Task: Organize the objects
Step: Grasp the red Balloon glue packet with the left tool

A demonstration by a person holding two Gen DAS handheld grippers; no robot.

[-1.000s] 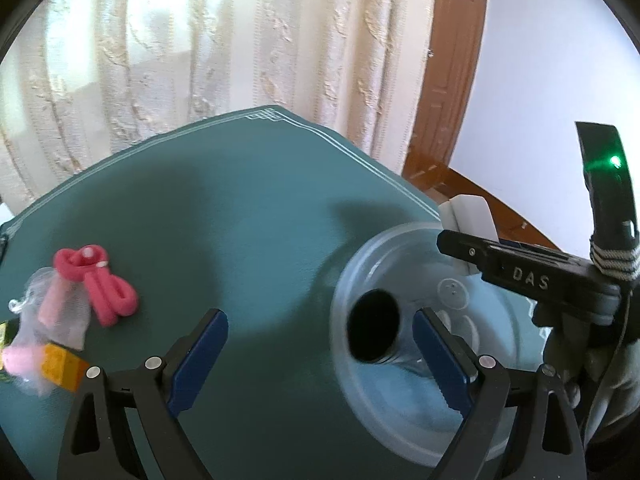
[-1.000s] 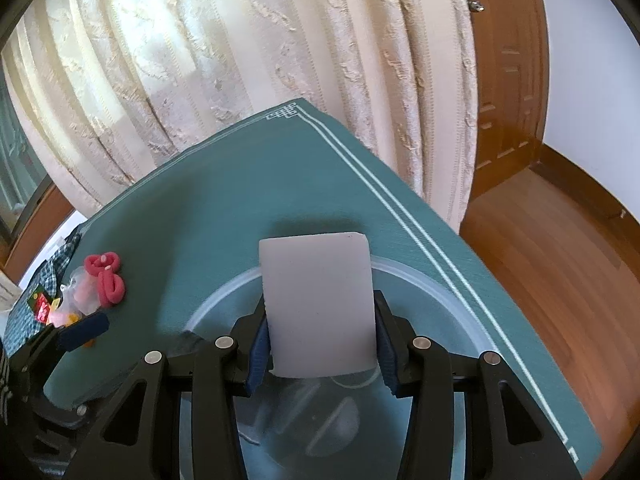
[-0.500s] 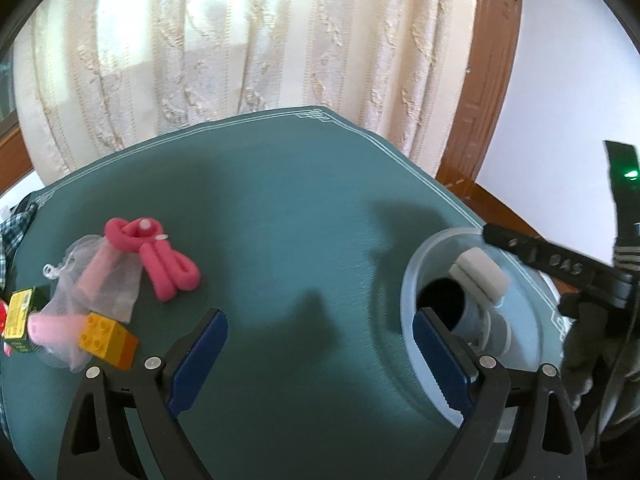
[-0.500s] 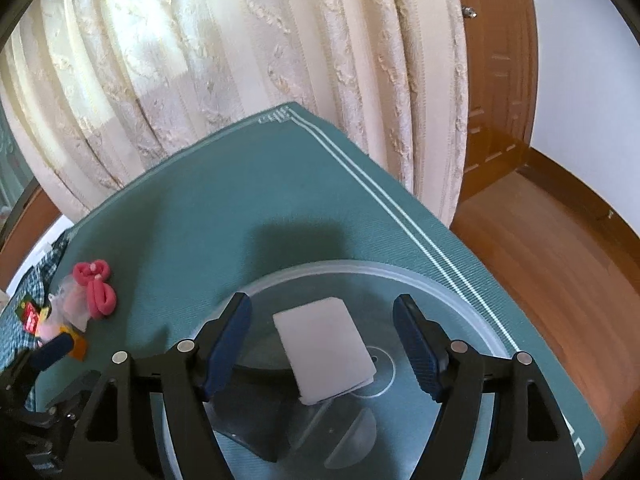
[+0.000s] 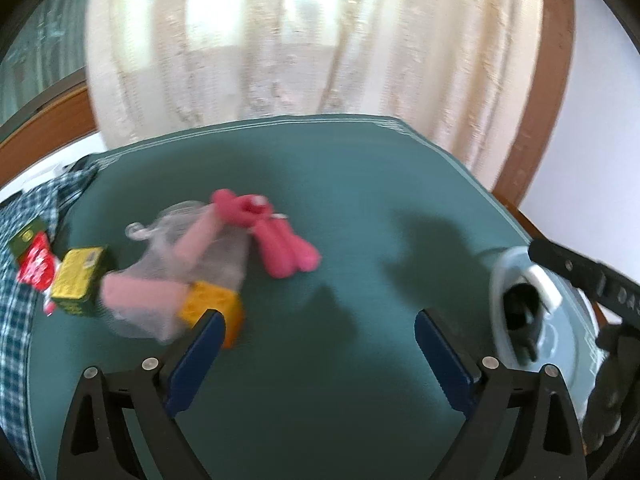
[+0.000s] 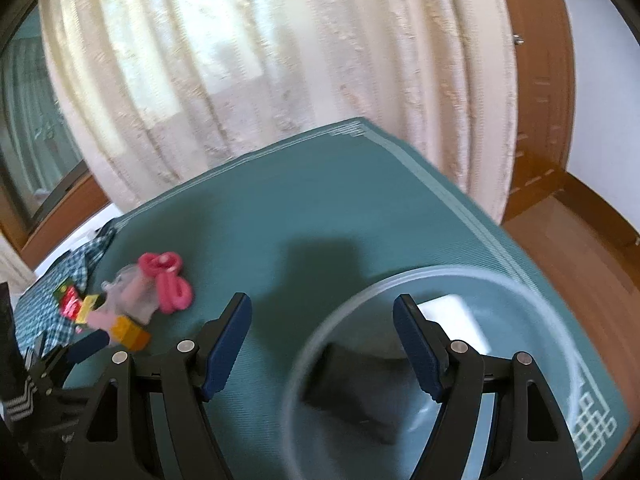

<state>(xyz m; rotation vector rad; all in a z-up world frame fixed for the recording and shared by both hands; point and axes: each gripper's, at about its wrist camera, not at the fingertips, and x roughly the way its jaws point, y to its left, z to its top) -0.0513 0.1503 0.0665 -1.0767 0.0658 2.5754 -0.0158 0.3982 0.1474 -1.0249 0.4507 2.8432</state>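
Note:
A clear round bowl (image 6: pixel 532 292) stands at the right on the green table; it also shows in the left wrist view (image 5: pixel 500 276). In it lie a white block (image 6: pixel 456 320) and a dark object (image 6: pixel 352 384). At the left lie a pink foam curler (image 5: pixel 276 232), a clear pouch with pink pieces (image 5: pixel 180 264), a yellow brick (image 5: pixel 212 304) and a green-yellow box (image 5: pixel 78 280). My left gripper (image 5: pixel 318 356) is open and empty, above the table beside the brick. My right gripper (image 6: pixel 322 344) is open and empty over the bowl's left rim.
A red packet (image 5: pixel 36 268) and a checked cloth (image 5: pixel 20 220) lie at the table's left edge. A cream curtain (image 6: pixel 280 60) hangs behind the table. A wooden door and floor (image 6: pixel 560 240) are at the right. The table edge runs close behind the bowl.
My right gripper opened and let the white block fall into the bowl, then drew back to the left. My left gripper swung left from the bowl toward the pile of small objects.

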